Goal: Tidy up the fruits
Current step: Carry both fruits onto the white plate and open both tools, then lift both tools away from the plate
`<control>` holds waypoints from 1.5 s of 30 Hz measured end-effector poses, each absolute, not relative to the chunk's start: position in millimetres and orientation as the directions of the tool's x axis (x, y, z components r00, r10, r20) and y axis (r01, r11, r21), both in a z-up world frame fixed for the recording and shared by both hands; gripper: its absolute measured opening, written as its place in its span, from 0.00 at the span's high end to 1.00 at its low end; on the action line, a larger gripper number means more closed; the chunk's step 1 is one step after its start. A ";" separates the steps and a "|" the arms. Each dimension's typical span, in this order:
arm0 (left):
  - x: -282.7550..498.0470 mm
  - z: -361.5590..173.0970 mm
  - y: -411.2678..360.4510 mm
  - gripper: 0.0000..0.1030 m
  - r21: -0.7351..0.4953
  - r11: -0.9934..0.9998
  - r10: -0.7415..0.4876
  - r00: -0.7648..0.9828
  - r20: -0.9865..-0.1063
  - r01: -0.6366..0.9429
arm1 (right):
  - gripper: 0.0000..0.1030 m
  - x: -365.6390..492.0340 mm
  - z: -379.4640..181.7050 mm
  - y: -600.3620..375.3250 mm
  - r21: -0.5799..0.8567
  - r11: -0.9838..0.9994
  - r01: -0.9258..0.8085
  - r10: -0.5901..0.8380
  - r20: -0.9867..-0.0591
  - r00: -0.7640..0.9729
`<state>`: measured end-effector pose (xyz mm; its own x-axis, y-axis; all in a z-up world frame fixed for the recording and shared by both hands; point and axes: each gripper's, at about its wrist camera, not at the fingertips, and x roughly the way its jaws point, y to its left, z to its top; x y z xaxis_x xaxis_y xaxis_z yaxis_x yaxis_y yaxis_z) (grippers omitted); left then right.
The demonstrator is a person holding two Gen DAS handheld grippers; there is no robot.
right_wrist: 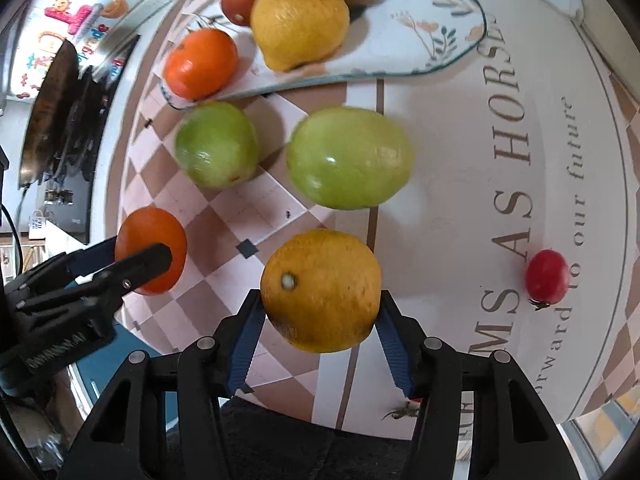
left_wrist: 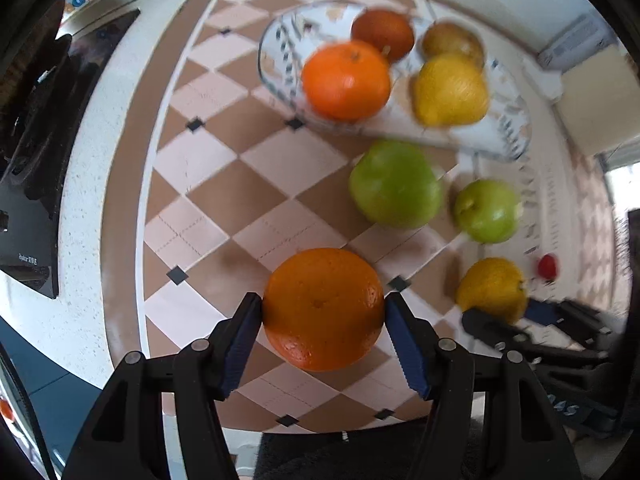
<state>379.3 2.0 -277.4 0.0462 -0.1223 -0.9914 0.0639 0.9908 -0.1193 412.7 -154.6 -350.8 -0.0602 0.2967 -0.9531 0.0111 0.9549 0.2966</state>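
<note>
A checkered cloth [left_wrist: 248, 184] covers the bench. The left claw [left_wrist: 323, 312] is clamped on an orange [left_wrist: 323, 308]; the right claw [right_wrist: 320, 312] is clamped on a lemon [right_wrist: 320, 290]. Two green apples [right_wrist: 348, 156] lie between them and a glass dish [right_wrist: 448, 40] holding more fruit.

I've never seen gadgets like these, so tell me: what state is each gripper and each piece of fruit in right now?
Left gripper: shut on the orange.
Right gripper: shut on the yellow citrus.
Two green apples: loose on the mat.
Cherry tomato: loose on the mat.
Glass tray: holding four fruits.
</note>
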 end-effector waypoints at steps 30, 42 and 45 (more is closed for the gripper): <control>583.5 -274.3 -6.3 0.41 -0.072 0.995 -0.076 0.055 -0.996 0.065 | 0.52 579.4 -341.7 -203.6 0.325 0.937 0.124 0.314 -0.944 0.101; 598.0 -288.5 1.4 0.20 -0.108 0.994 -0.107 -0.013 -0.994 0.006 | 0.12 576.1 -329.3 -214.4 0.253 0.957 0.141 0.243 -0.966 0.090; 594.2 -279.2 1.7 0.11 -0.086 0.996 -0.087 0.018 -0.996 0.020 | 0.10 573.3 -322.1 -211.3 0.229 0.965 0.131 0.217 -0.971 0.095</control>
<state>594.2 1.7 -279.2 0.0183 -0.0866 -0.9961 0.0204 0.9961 -0.0863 573.3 -211.3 -322.1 0.0951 0.2172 -0.9715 0.1311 0.9647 0.2286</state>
